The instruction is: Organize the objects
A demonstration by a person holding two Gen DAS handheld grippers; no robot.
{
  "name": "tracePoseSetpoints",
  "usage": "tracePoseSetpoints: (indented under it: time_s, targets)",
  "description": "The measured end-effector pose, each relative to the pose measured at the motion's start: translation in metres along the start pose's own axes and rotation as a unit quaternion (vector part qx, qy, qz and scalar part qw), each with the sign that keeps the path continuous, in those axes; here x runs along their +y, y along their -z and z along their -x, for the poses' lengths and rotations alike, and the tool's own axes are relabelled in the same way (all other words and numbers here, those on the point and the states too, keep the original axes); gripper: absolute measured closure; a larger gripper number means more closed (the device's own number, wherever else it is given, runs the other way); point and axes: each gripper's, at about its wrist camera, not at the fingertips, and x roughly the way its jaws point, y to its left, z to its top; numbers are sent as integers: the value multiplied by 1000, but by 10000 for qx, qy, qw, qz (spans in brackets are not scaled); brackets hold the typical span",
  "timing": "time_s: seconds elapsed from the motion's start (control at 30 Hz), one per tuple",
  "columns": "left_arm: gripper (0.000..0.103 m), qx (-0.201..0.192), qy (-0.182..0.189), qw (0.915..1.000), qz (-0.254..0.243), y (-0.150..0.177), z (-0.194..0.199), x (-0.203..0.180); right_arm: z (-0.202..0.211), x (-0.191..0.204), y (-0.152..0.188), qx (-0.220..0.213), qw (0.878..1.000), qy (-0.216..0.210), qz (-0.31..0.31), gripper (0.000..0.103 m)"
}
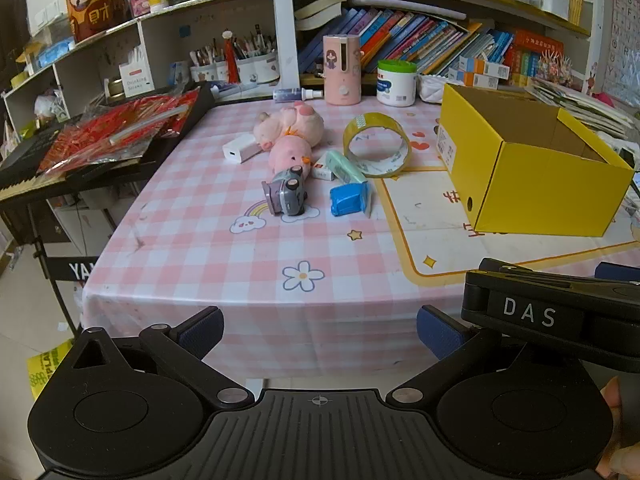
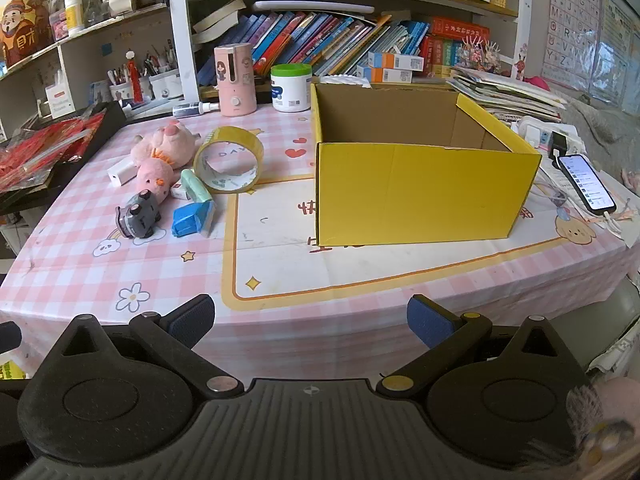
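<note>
Pink-checked table (image 2: 280, 312) before crowded bookshelves (image 2: 340, 28); open yellow box (image 2: 424, 196) upon it, toys and tape roll (image 2: 229, 159) clustered left of box, seemingly untouched; left gripper (image 1: 320, 330) and right gripper (image 2: 311, 318) both spread, empty

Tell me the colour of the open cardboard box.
Yellow outside, plain brown inside; the box shows best in the right wrist view.

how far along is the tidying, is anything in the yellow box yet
Nothing looks done: what shows of the yellow box is empty. Both grippers, left and right, are open and hold nothing. Left on the table: tape roll, plush pig, toy car, white charger.
</note>
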Motion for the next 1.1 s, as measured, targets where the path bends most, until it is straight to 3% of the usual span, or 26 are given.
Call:
tracePoseSetpoints:
  time_s: [1.1]
  targets:
    - [0, -20, -20, 10000, -95, -1, 1, -5, 0, -2, 1, 23, 10000, 46, -9, 0]
